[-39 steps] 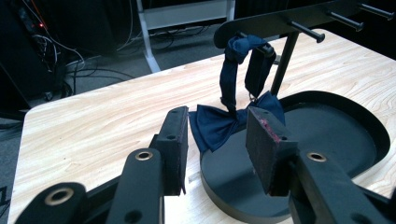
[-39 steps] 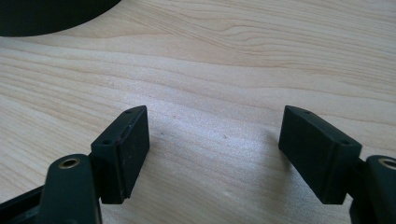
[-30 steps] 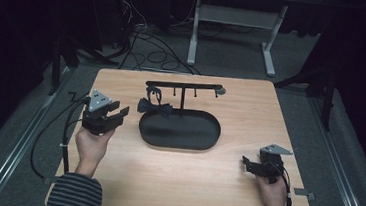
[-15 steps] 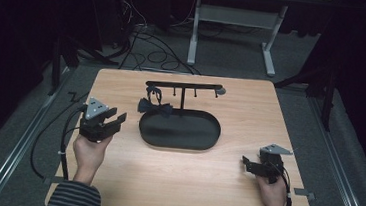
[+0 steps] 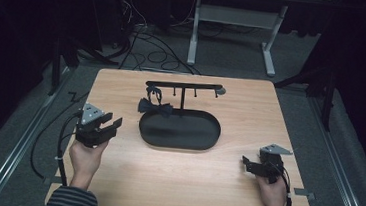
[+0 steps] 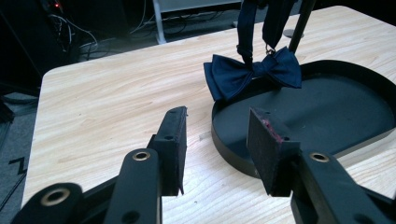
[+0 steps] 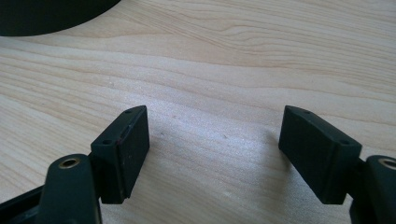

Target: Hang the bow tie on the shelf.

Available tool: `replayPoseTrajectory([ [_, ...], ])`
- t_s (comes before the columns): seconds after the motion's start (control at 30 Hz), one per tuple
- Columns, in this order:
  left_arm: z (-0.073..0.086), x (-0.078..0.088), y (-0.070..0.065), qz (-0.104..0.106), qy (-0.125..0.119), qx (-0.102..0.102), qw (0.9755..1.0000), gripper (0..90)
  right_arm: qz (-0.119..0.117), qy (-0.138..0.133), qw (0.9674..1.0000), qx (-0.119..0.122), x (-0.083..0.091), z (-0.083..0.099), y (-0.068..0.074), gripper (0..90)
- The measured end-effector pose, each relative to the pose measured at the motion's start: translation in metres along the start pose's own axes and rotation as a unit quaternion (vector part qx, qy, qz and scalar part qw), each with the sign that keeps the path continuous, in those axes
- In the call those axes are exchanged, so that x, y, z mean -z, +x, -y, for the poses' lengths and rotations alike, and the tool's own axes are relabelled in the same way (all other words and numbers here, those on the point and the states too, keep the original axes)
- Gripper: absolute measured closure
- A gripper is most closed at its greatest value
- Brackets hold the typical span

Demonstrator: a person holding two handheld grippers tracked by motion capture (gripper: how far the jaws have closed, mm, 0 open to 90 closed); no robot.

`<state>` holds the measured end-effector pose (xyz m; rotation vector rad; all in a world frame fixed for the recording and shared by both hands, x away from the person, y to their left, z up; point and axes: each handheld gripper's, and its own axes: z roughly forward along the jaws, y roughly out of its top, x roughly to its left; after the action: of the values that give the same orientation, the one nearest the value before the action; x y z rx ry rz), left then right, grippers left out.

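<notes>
Your left gripper (image 5: 110, 124) sits left of the oval tray (image 5: 207, 141), jaws parted and empty, aimed at the bow tie (image 6: 252, 71) hanging from the rack (image 5: 184, 86) over the tray's rim, likely for a grab. Your right gripper (image 5: 247, 164) rests open right of the tray.

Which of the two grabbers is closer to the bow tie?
The left gripper. It sits by the black tray's left end, pointing toward the dark blue bow tie hanging from the stand. The right gripper rests off toward the table's near right corner.
</notes>
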<state>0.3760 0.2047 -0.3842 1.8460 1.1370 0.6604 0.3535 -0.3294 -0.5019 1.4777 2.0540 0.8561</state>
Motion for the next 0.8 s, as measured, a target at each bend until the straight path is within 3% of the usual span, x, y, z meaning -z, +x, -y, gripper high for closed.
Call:
replayPoseTrajectory([
  [0.8,0.023,-0.002,0.009,-0.006,0.023,0.020,0.9995,55.9,0.000,0.000,1.0000,0.000,0.000,0.000,0.000,25.8],
])
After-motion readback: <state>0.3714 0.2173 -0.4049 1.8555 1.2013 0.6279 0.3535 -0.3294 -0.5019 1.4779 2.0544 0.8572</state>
